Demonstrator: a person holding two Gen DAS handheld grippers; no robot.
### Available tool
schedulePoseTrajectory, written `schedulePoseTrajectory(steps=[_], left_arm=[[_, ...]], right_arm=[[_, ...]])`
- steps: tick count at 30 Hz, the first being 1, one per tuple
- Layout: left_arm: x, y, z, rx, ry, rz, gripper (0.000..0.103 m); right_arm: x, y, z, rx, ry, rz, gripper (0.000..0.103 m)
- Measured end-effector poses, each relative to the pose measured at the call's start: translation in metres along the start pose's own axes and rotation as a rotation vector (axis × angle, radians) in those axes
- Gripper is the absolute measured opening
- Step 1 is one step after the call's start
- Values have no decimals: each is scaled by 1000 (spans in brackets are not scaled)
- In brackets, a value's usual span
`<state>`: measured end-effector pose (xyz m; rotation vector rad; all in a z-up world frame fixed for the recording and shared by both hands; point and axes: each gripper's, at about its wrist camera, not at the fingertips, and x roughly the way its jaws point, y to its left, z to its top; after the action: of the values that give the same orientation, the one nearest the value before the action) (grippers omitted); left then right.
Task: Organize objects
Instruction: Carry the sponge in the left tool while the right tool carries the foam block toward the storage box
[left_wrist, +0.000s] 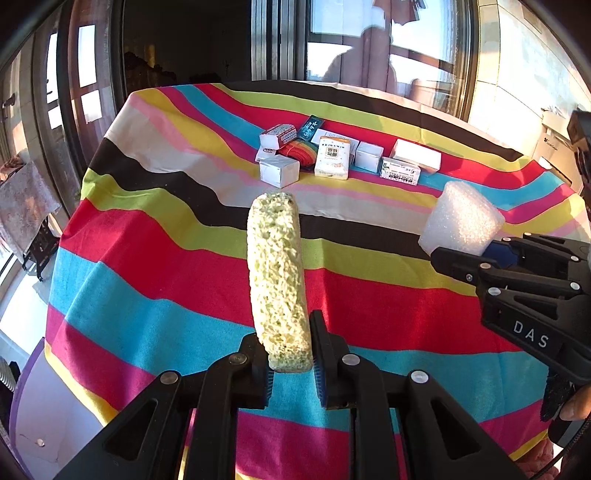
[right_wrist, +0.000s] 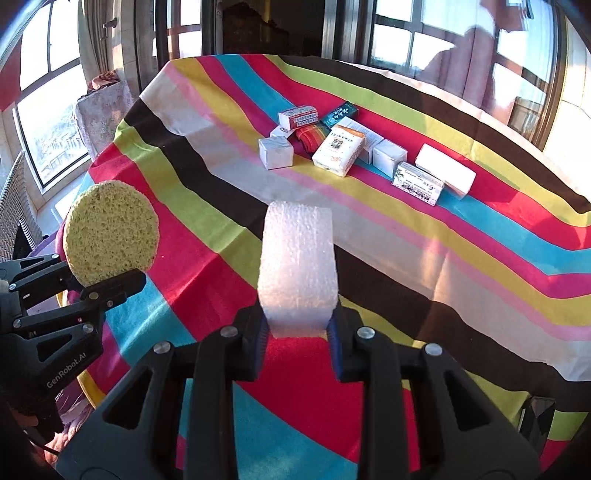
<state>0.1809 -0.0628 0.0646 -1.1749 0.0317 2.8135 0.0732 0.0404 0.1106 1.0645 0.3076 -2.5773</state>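
The left gripper (left_wrist: 291, 363) pinches a round yellow-green sponge (left_wrist: 277, 273) by its lower edge; the sponge stands edge-on at the centre of the left wrist view, above the striped tablecloth (left_wrist: 147, 280). The right gripper (right_wrist: 297, 332) clamps a white foam block (right_wrist: 298, 269) between both fingers, held upright at the centre of the right wrist view. Both items are raised clear of the cloth. A cluster of small boxes (left_wrist: 332, 157) lies near the far edge of the table, upper centre of both frames, around a striped fabric roll (left_wrist: 298, 152).
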Motion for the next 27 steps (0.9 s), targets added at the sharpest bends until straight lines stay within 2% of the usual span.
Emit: schedulePoseTrajectory(steps=[17,27], left_arm=[[-33,47,-29,-64,-7,68,19],[-53,87,-61,-138,9,117,19]], right_arm=[[-21,78,-3,-168,-10,92,31],[-41,145,-8,-284,-62,217,31]])
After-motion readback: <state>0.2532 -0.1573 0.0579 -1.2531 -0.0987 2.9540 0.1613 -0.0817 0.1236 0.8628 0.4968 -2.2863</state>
